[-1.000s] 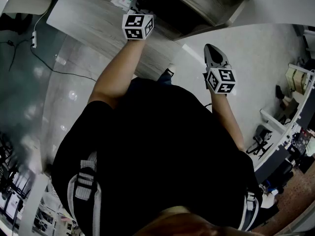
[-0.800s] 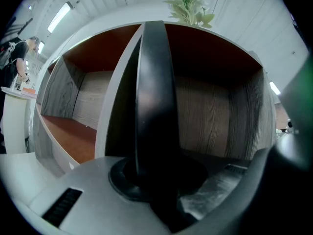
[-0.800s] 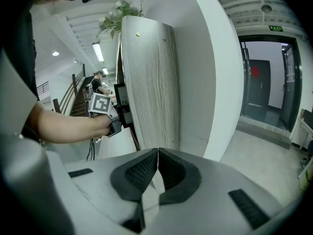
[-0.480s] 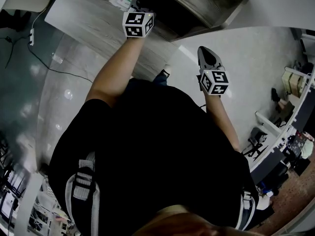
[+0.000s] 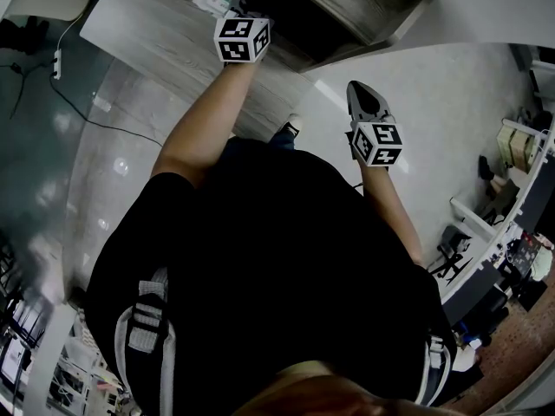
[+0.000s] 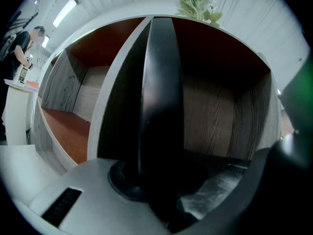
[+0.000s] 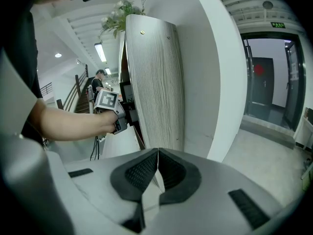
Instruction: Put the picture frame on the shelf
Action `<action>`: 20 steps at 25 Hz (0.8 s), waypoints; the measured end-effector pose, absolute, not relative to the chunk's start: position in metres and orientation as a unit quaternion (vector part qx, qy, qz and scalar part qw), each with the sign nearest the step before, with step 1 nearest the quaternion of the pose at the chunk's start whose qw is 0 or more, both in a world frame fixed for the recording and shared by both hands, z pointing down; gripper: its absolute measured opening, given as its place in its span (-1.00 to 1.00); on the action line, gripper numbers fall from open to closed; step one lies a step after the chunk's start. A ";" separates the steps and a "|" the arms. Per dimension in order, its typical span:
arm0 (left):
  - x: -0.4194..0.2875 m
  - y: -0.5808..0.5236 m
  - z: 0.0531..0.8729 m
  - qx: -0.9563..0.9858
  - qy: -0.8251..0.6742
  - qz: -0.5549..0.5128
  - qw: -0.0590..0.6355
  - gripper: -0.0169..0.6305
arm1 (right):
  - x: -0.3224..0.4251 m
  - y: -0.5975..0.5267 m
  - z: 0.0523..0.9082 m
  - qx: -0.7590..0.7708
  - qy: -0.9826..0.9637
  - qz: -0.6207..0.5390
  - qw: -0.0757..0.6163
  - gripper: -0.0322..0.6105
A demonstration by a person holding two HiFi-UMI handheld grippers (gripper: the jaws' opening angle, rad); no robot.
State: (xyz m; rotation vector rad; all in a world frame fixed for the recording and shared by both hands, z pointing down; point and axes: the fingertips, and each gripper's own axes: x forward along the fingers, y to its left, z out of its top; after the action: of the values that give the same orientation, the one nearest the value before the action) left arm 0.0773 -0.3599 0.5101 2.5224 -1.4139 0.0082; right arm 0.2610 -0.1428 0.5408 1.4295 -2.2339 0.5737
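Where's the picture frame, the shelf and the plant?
picture frame (image 6: 159,97), left gripper view, its dark near edge.
shelf (image 7: 154,82), right gripper view, its grey wood-grain side panel.
plant (image 6: 195,9), left gripper view, its green leaves.

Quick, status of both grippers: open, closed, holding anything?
Left gripper: closed on the picture frame, held edge-on.
Right gripper: closed, jaws together, nothing held.

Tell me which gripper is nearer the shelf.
Left. The left gripper holds the picture frame at the open front of the shelf; the right gripper, shut and empty, hangs apart beside its outer side panel.
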 end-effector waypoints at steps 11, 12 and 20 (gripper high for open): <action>0.083 -0.355 0.509 0.873 -0.468 -0.015 0.135 -0.63 | 0.263 -0.139 0.543 0.513 -0.805 0.209 0.212 -0.86; 0.083 -0.355 0.508 0.873 -0.468 -0.014 0.135 -0.61 | 0.263 -0.139 0.544 0.513 -0.805 0.210 0.212 -0.86; 0.082 -0.351 0.508 0.873 -0.466 -0.014 0.140 -0.52 | 0.258 -0.138 0.544 0.510 -0.807 0.210 0.211 -0.86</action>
State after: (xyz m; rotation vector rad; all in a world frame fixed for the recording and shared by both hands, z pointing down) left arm 0.0817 -0.3512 0.5084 2.5230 -1.3461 -0.0408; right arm 0.2581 -0.1384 0.5442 1.4183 -2.2415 0.5841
